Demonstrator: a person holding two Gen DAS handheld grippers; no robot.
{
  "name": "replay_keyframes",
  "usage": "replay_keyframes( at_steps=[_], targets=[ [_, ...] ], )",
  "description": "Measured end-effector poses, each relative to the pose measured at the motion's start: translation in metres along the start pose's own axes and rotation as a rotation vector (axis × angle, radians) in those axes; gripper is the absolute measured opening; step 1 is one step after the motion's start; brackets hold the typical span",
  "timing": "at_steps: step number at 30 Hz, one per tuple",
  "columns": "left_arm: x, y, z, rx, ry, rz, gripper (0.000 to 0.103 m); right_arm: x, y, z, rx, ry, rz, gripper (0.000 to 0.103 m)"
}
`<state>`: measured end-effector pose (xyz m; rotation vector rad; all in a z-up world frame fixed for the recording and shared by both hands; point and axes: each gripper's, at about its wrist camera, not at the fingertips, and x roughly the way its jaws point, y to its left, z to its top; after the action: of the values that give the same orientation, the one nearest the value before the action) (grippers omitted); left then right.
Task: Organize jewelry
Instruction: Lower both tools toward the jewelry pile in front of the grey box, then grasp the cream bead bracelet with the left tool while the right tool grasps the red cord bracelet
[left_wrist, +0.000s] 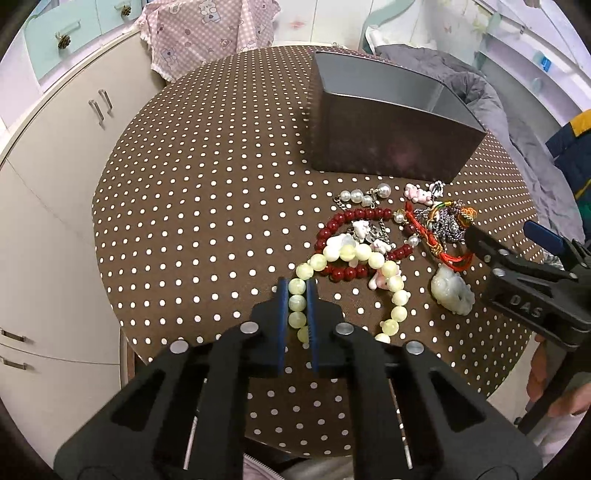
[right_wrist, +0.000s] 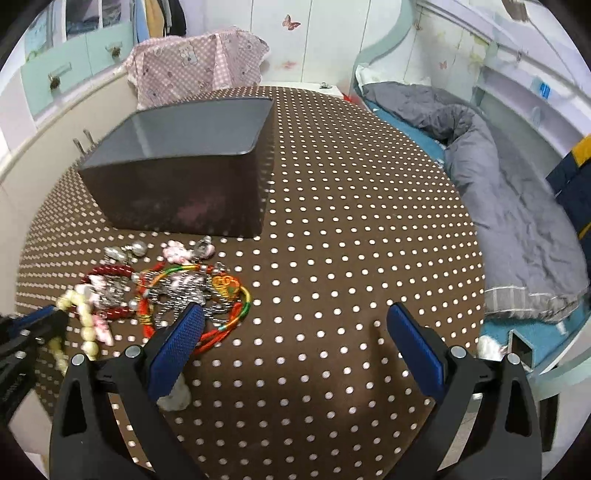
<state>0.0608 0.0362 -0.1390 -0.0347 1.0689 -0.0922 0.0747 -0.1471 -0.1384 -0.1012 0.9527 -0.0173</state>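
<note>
A round table (left_wrist: 177, 192) under a brown cloth with white dots fills a small bedroom, with pale cabinets on the left and a bed with a grey duvet (right_wrist: 498, 192) on the right. On the far side of the table stands an open dark grey box (left_wrist: 388, 147); what its inside holds cannot be seen. Just near of it lies a tangled heap: a dark red bead bracelet (left_wrist: 347, 218), a short pearl piece (left_wrist: 356, 195), red cord loops (right_wrist: 221, 332) and a pale carved jade pendant (left_wrist: 452, 291).

The left gripper (left_wrist: 297, 306) has its jaws closed on a stretch of the pale green bead bracelet (left_wrist: 391, 280), whose far part still lies over the heap. The right gripper (right_wrist: 291, 332) hangs wide open and empty, just right of the heap.

The sorting appears barely begun: nearly every piece is still on the cloth, and the bracelet has yet to reach the box.
</note>
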Motion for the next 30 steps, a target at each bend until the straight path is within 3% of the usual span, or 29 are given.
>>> replay_keyframes(
  at_steps=[6, 9, 11, 16, 26, 30],
  targets=[
    [-0.001, 0.001, 0.001, -0.006, 0.0, -0.004, 0.01, 0.002, -0.001, -0.001, 0.003, 0.035, 0.049, 0.061],
    [-0.002, 0.0, 0.001, 0.001, -0.004, -0.002, 0.01, -0.002, -0.001, -0.001, -0.013, 0.033, 0.066, 0.033],
    [-0.004, 0.0, 0.002, 0.004, -0.013, -0.006, 0.01, -0.002, 0.0, -0.001, -0.015, 0.032, 0.06, 0.005],
    [-0.01, 0.0, 0.004, 0.008, -0.037, -0.016, 0.009, -0.009, -0.019, -0.01, 0.022, 0.041, 0.094, 0.004],
    [-0.024, -0.001, 0.013, 0.017, -0.083, -0.045, 0.009, -0.031, -0.034, -0.004, 0.043, -0.022, 0.117, 0.004],
    [-0.032, -0.005, 0.017, 0.039, -0.116, -0.038, 0.009, -0.037, -0.032, 0.0, 0.024, -0.057, 0.088, 0.003]
  ],
)
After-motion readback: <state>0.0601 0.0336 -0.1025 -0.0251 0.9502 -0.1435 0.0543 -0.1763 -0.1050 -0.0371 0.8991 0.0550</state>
